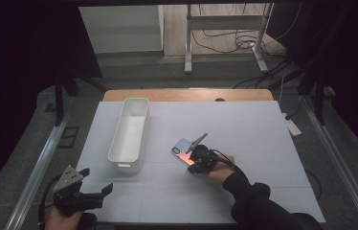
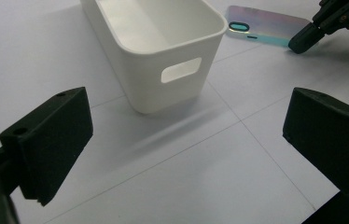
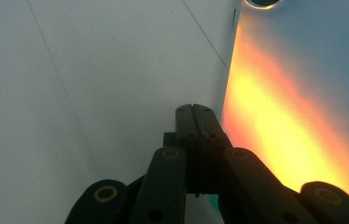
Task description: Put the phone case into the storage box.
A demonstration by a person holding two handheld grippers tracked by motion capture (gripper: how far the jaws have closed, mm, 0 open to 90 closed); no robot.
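Observation:
An iridescent phone case [image 1: 183, 148] lies flat on the white table [image 1: 244, 143], a little right of a long white bin [image 1: 119, 139]. My right gripper [image 1: 192, 164] is shut, its jaws pressed together with nothing between them. In the right gripper view its tip [image 3: 194, 110] rests low on the table against the case's long edge [image 3: 303, 93], which glows orange and blue. My left gripper [image 1: 96, 181] stands open near the table's front left corner. In the left gripper view its jaws [image 2: 186, 140] frame bare table, with the bin [image 2: 163, 88] and the case [image 2: 266, 23] beyond.
The bin holds nothing that I can see and has a handle slot [image 2: 181, 70] in its near end. A wooden strip [image 1: 182, 94] borders the table's far edge. Beyond it stand a metal frame [image 1: 225, 43] and loose cables on the floor.

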